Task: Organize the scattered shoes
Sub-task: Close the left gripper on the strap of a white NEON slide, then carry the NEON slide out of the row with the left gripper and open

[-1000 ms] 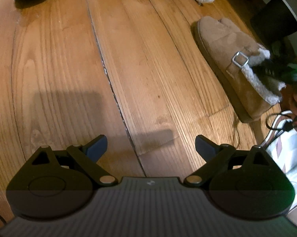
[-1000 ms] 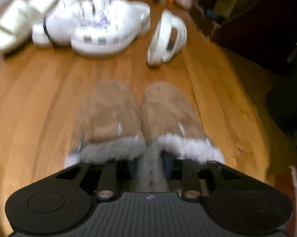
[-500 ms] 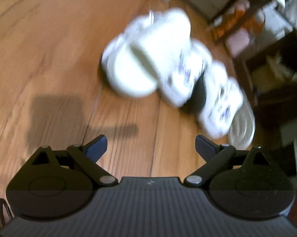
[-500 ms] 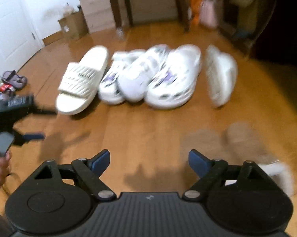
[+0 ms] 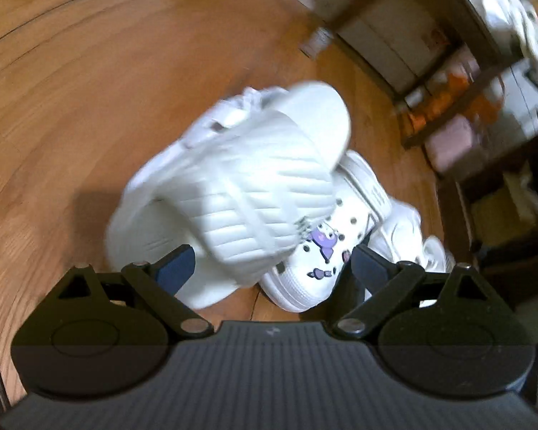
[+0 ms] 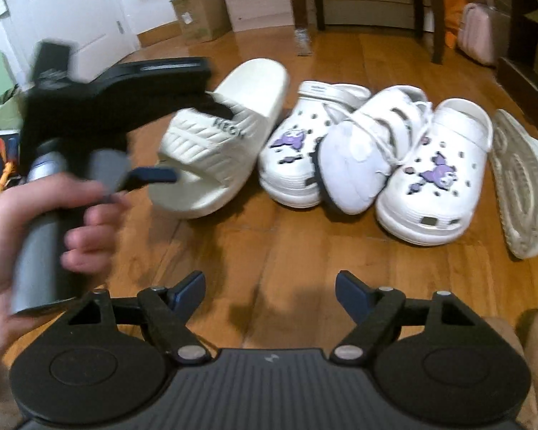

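My left gripper (image 5: 272,263), jaws spread and empty, hangs over the ribbed white slide (image 5: 254,193), its long axis running away up-right; my right gripper (image 6: 269,286), also spread, sits farther back.

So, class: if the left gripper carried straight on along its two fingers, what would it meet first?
Most likely the cream ridged slide, which fills the space between and just beyond the open left gripper. The charm clog lies to the right of it; motion blur makes exact depth uncertain.

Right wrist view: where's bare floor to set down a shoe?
Bare wood floor lies between the open right gripper and the shoe row. The row is crowded: white slide, charm clogs and sneaker overlap. The left gripper hovers over the slide.
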### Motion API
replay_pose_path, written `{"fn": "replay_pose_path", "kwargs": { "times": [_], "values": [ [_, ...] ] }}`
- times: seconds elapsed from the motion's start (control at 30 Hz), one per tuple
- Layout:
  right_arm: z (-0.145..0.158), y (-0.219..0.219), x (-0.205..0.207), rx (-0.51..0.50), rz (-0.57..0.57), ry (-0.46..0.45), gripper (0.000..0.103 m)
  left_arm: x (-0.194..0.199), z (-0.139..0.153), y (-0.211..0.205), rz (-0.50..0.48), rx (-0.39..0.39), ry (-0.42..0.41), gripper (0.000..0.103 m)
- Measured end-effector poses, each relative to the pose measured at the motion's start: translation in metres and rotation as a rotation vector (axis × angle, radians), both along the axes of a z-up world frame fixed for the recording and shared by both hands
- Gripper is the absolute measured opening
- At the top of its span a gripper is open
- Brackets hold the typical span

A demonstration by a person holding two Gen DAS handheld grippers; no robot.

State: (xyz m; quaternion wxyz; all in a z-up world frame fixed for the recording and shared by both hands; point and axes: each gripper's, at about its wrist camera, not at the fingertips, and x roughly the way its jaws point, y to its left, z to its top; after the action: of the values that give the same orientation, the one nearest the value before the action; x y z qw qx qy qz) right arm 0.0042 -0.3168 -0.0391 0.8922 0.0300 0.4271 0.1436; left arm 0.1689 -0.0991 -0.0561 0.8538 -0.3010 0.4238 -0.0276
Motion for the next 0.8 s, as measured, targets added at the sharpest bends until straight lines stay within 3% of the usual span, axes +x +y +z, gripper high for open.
{"fn": "replay_pose_path", "kwargs": {
  "times": [0.23, 0.27, 0.3, 0.33, 0.5, 0.7, 0.8],
  "values": [
    [-0.011, -0.012, -0.019, -0.054, -0.056, -0.023, 0.081, 0.013, -0.005, 0.000, 0.021, 0.004, 0.027, 0.094],
    [-0.013, -0.015, -0.020, -0.053, -0.064, -0.017, 0.081, 0.014, -0.004, -0.002, 0.009, 0.035, 0.031, 0.089],
    [-0.014, -0.018, -0.021, -0.048, -0.069, -0.006, 0.081, 0.013, -0.002, -0.006, 0.000, 0.092, 0.036, 0.063],
    [-0.015, -0.018, -0.022, -0.048, -0.072, 0.000, 0.080, 0.012, 0.001, -0.009, -0.016, 0.127, 0.023, 0.051],
    [-0.018, -0.017, -0.025, -0.049, -0.075, 0.011, 0.080, 0.008, -0.002, -0.007, -0.088, 0.071, 0.009, 0.023],
    [-0.021, -0.011, -0.027, -0.046, -0.059, 0.011, 0.080, -0.009, 0.012, -0.007, -0.122, 0.156, -0.052, 0.021],
    [-0.024, -0.008, -0.028, -0.040, -0.061, 0.019, 0.080, -0.011, 0.013, -0.005, -0.127, 0.160, -0.057, 0.020]
  ]
}}
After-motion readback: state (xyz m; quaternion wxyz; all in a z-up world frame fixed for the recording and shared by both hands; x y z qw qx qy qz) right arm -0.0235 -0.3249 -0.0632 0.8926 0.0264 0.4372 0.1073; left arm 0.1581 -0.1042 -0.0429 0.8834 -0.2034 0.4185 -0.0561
